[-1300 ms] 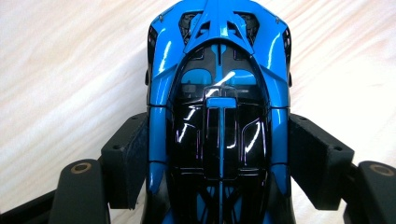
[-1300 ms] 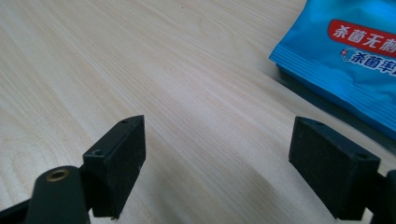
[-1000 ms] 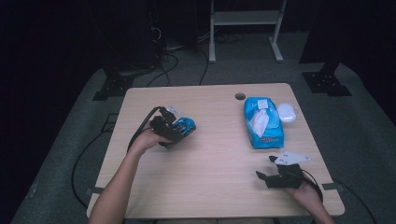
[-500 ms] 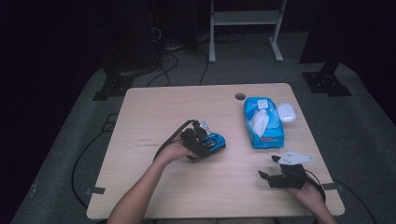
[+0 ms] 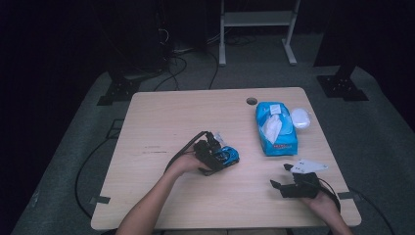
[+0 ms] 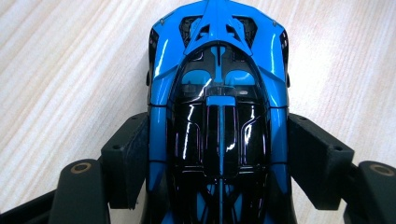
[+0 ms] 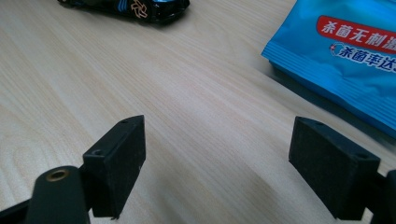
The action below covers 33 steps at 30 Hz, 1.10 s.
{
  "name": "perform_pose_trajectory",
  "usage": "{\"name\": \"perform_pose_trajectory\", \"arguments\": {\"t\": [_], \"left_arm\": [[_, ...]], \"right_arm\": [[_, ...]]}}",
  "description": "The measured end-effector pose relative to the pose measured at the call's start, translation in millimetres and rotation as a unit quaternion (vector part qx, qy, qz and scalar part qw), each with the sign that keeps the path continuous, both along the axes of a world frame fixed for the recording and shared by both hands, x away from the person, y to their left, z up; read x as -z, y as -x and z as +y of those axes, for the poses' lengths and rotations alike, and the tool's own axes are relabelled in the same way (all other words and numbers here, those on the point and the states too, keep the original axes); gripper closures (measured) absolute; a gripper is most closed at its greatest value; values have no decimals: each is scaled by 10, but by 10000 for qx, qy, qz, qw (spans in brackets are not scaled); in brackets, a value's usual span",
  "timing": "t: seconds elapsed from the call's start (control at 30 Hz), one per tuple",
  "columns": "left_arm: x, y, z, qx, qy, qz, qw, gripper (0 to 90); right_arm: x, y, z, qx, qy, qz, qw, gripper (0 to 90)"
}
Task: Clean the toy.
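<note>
Pale wooden table [image 5: 161, 117] stands in a dark room. Left gripper [image 5: 215, 155] pinches a blue toy car [image 6: 218, 93] between its jaws. Right gripper [image 5: 293, 185] is spread, wet-wipes pack [image 7: 345, 51] printed with Chinese characters ahead-right.

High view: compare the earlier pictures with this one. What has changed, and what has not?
The left tool, gripping the blue toy car, carried it rightward across the table toward the wipes pack. The right tool, the pack and the white lid stayed put.

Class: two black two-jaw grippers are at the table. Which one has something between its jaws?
The left gripper: it clamps the glossy blue-and-black toy car; the right gripper is open.
</note>
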<state>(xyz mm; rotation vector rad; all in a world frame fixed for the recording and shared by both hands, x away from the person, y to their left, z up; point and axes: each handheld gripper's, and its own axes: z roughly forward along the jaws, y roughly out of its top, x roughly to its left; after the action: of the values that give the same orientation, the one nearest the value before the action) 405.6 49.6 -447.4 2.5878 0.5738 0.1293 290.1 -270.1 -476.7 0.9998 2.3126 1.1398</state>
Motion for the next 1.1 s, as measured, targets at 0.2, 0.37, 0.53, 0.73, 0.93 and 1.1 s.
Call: {"name": "perform_pose_trajectory", "arguments": {"t": [0.2, 0.37, 0.53, 0.73, 0.93, 1.1], "left_arm": [[10, 28, -20, 35, 40, -7, 10000, 279], [18, 53, -52, 102, 12, -24, 9999, 279], [19, 76, -55, 130, 11, -2, 9999, 279], [37, 76, -35, 148, 155, -23, 9998, 278], [31, 79, -16, 197, 229, -29, 9995, 271], [-39, 95, 42, 127, 559, -99, 9983, 239]], "right_arm": [[6, -15, -6, -9, 3, -3, 10000, 181], [5, -16, -7, 11, -6, -4, 10000, 181], [12, -22, 3, 25, 8, 18, 10000, 181], [22, -34, 27, 2, 28, 29, 10000, 181], [24, -40, 29, 16, 28, 41, 10000, 181], [22, -39, 25, 29, -2, 49, 10000, 181]]}}
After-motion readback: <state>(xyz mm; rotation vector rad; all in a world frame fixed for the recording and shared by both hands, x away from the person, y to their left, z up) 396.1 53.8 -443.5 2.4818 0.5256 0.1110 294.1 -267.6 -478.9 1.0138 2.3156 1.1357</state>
